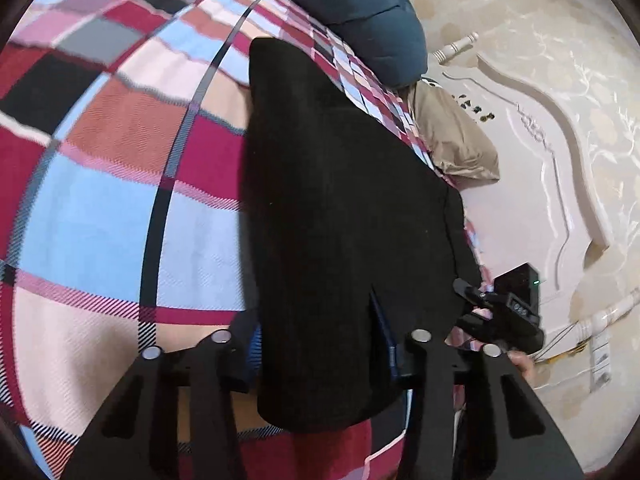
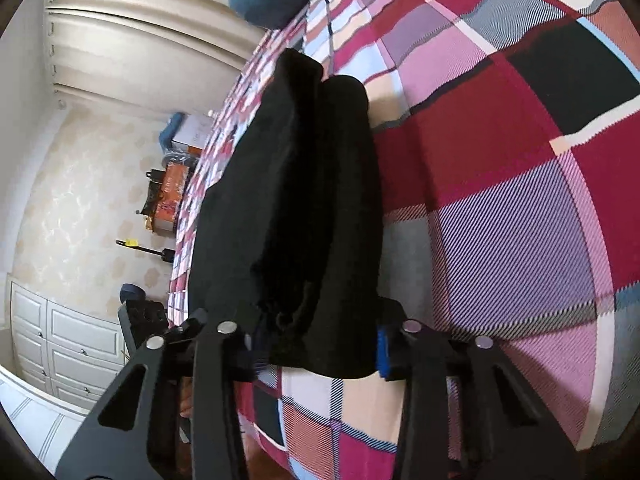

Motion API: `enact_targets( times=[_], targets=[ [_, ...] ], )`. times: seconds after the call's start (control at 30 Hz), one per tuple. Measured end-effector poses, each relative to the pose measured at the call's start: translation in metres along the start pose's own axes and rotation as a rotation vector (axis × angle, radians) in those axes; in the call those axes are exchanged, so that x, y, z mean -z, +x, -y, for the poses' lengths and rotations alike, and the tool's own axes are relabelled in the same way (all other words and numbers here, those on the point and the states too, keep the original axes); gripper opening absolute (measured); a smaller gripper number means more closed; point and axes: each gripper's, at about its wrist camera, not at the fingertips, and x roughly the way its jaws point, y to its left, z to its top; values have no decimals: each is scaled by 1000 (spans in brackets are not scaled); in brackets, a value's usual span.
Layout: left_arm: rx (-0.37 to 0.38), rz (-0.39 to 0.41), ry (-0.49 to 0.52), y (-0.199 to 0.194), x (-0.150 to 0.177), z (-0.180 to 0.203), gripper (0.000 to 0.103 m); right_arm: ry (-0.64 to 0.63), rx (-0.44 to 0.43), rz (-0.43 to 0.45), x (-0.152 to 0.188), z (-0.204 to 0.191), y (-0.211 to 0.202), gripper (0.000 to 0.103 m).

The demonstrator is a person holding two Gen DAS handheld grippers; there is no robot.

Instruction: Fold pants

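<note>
The black pants [image 1: 340,220] lie lengthwise on the plaid bedspread [image 1: 120,200]. In the left wrist view their near end spreads between the fingers of my left gripper [image 1: 320,364], whose jaws stand wide apart around the cloth. My right gripper [image 1: 492,316] shows at the pants' right edge. In the right wrist view the pants [image 2: 296,200] run away from my right gripper [image 2: 316,356], whose jaws also stand wide apart around the near end, with the cloth bunched between them. Whether either gripper pinches the cloth is hidden.
A dark blue pillow [image 1: 368,20] and a tan pillow [image 1: 460,140] lie at the far end of the bed by the white headboard [image 1: 540,168]. In the right wrist view, boxes [image 2: 172,188] and white cabinets [image 2: 60,344] stand beside the bed.
</note>
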Motion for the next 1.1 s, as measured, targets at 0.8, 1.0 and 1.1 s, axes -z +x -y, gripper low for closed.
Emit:
enact_targets(
  times=[0.8,1.0,1.1],
  targets=[
    [-57,15,43,-5,21,3,55,73,-71,29,23,22,-7,41],
    [-127,52,47,-13,29,7,73,69,-71,46,28,20,-12,51],
    [-140,56,27,-15,33,6,75,74,-78,52,34,21,-18,55]
  ],
)
